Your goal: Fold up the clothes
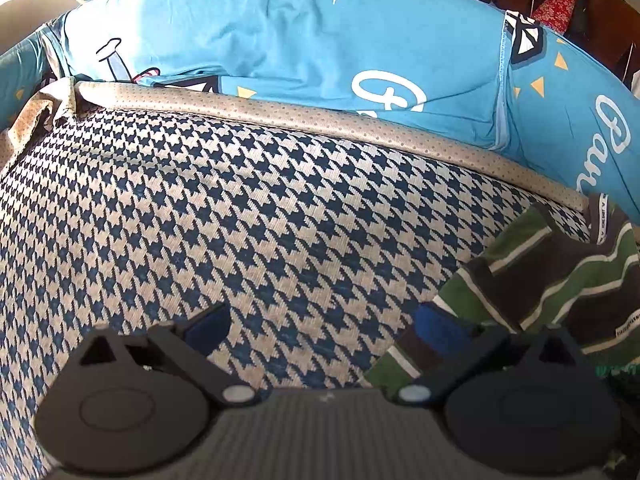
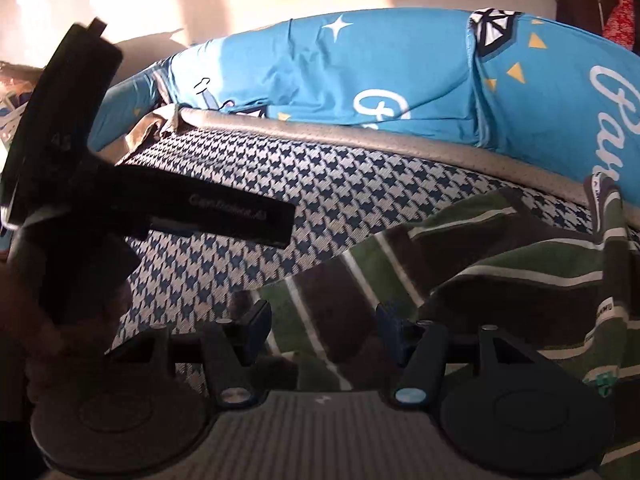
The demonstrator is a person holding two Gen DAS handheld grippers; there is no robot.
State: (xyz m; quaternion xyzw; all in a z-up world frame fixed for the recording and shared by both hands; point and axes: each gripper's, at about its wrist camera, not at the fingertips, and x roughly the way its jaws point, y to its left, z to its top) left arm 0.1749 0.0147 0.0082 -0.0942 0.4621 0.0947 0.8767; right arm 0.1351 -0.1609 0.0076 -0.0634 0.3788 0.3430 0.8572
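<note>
Judging striped garment (image 2: 460,280) as light, soft knit, prob. limp when lifted; best pinched at hem edge betw. right gripper (image 2: 322,322) jaws. Both jaws spread, left gripper (image 1: 320,330) holding nothing.

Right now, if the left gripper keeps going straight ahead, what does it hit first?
Most likely the checked mat: the left gripper, open, points across it. Beyond comes the mat's grey edge, then the blue bedding. Depth is hard to judge.

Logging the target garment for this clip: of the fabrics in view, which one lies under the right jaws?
The green, brown and white striped garment. It lies directly beneath the open right gripper, unlike the houndstooth cover and the blue printed bedding beyond.
</note>
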